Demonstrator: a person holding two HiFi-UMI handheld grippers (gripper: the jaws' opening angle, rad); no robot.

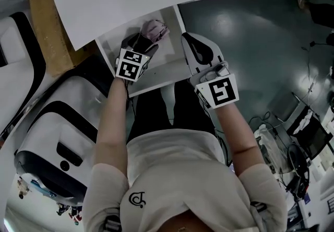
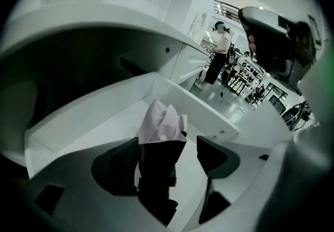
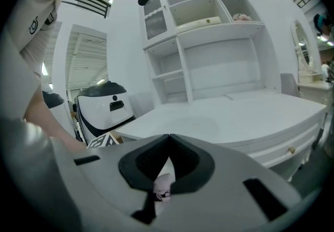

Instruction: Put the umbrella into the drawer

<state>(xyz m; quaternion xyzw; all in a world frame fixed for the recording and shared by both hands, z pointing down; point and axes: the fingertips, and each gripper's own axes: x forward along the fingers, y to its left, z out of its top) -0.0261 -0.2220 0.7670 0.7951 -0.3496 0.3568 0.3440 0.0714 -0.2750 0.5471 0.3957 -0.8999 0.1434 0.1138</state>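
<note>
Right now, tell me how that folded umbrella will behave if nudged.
The umbrella has loose pink folds that probably give softly rather than push stiffly. Narrow and unclamped between the jaws of the open left gripper, it will likely tip or slide flat in the drawer.

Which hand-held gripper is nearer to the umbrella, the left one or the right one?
Left. The left hand-held gripper is over the open drawer with the umbrella between its open jaws. The right hand-held gripper, jaws shut, is at the drawer's right side, apart from the umbrella.
</note>
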